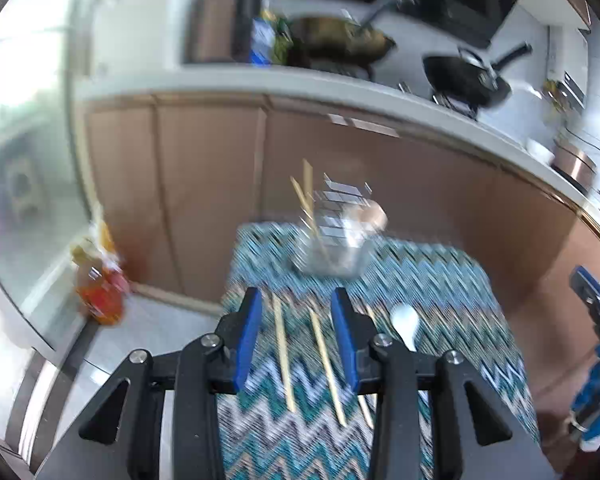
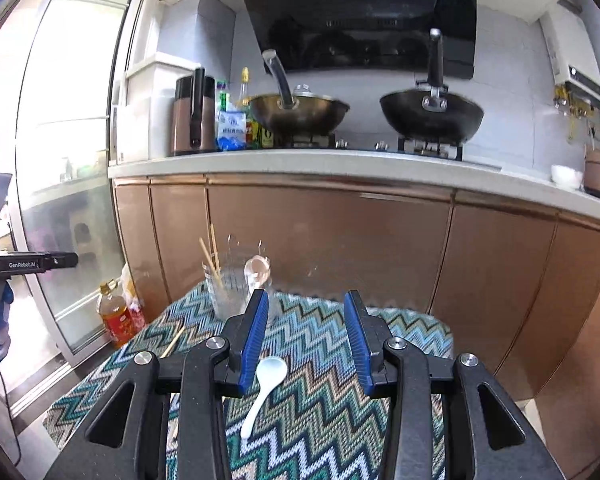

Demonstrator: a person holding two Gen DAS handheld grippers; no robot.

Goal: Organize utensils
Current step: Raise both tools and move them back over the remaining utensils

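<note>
Nearest my right wrist camera, the right gripper [image 2: 306, 344] stands with jaws apart and empty, directly above the small white plastic spoon [image 2: 265, 390] lying on the zigzag-patterned blue-green woven cloth [image 2: 324, 412]. My left gripper [image 1: 296, 340] is likewise spread and holds nothing; several thin pale wooden chopsticks [image 1: 326, 364] lie loose on the cloth beneath it. The clear glass holder [image 2: 230, 294] stands at the far end of the cloth, already containing two chopsticks and a spoon. I judge the white spoon light, rigid and slick; grip mid-handle, not the bowl. The chopsticks are light, stiff and prone to rolling; pinch near the middle. The glass is fragile and could tip.
</note>
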